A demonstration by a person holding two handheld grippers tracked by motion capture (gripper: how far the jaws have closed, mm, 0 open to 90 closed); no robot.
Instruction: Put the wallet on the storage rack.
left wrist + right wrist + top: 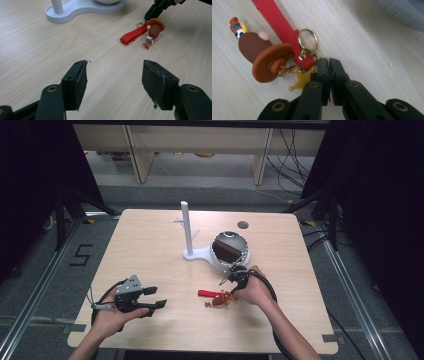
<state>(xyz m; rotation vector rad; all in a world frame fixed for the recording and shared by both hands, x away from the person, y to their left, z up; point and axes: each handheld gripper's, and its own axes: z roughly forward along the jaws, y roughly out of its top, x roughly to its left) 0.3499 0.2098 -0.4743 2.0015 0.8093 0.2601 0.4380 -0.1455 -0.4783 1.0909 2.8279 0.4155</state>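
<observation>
Nearest us on the wooden table (150, 250), our left gripper (156, 297) rests open over bare wood, our right gripper (329, 64) is closed beside the cowboy keychain (265, 58) and its red strap (277, 22), and beyond stands a white stand (187, 232) holding a round mirror (229, 247).

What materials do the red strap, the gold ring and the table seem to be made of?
Strap: probably silicone or soft plastic; matte, smooth, with no weave visible.
Ring: metal, gold-coloured and polished; it shows bright reflections.
Table: wood or wood-look laminate, pale and matte; straight grain lines run across it, but the look cannot settle which.
</observation>
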